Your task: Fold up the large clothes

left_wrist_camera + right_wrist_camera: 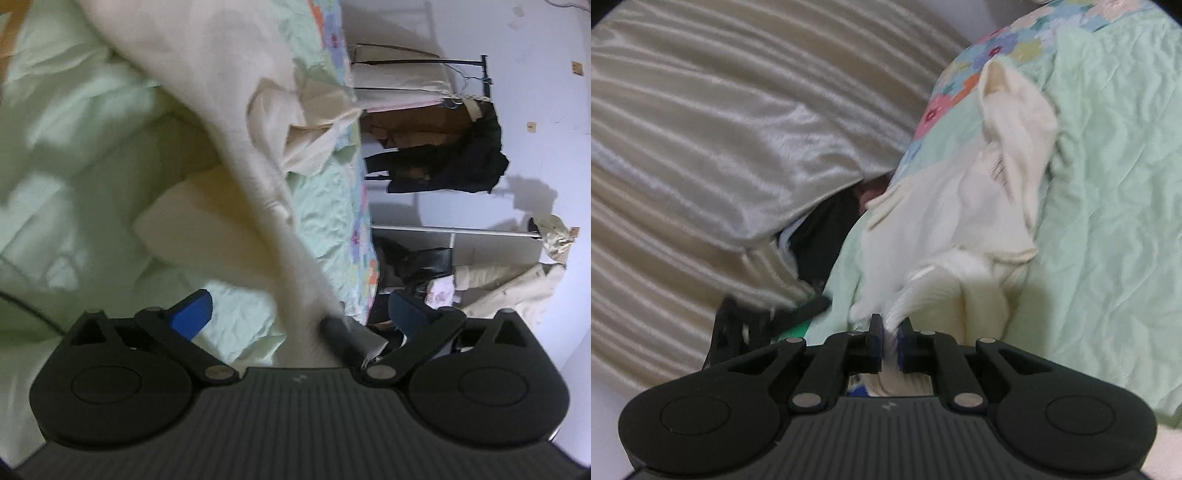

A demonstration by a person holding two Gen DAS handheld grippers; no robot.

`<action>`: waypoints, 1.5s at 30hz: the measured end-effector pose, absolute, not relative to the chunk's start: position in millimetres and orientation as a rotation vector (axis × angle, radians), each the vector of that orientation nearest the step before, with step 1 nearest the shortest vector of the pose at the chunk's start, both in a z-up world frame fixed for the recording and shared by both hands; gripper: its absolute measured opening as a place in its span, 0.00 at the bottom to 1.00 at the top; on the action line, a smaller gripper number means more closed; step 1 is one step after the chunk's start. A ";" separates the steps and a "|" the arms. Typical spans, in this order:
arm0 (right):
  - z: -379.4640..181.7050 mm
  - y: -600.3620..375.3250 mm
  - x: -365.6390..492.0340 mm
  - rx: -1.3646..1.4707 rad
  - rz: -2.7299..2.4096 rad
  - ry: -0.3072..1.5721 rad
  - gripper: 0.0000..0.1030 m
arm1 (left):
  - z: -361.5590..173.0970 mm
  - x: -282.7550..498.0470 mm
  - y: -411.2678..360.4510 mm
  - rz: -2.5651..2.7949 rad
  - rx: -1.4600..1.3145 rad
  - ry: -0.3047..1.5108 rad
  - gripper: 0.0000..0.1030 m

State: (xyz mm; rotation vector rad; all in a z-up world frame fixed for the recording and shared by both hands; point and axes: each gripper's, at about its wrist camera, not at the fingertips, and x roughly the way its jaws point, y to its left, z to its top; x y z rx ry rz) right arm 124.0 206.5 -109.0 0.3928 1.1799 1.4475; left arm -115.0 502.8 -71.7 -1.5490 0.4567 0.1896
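— Claws first: how does the left gripper [299,314] stand?
— Wide apart, gripping nothing; the cream knitted garment [221,110] hangs ahead of it, between its blue pads, over the pale green quilted bedspread [325,206].
— And the right gripper [891,341]?
— Pinched tight on that garment's ribbed edge, the rest heaped just ahead.

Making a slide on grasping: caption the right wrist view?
Right gripper shut on a ribbed edge of the cream knit garment lying on a mint-green quilted bedspread.
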 end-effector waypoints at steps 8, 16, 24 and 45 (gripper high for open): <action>-100.1 209.3 108.8 0.349 1.492 1.106 0.43 | -104.8 -101.7 521.2 0.080 -1.744 0.297 0.05; -135.1 191.4 152.3 0.288 1.208 1.136 0.54 | -160.9 -199.4 575.3 0.290 -1.985 -0.100 0.06; -163.6 248.2 163.9 0.225 1.171 1.072 0.54 | -171.4 -197.1 580.9 0.264 -2.006 -0.049 0.08; -53.3 227.0 189.4 -0.344 0.753 0.684 0.01 | -128.7 -149.8 543.9 0.054 -1.946 0.331 0.94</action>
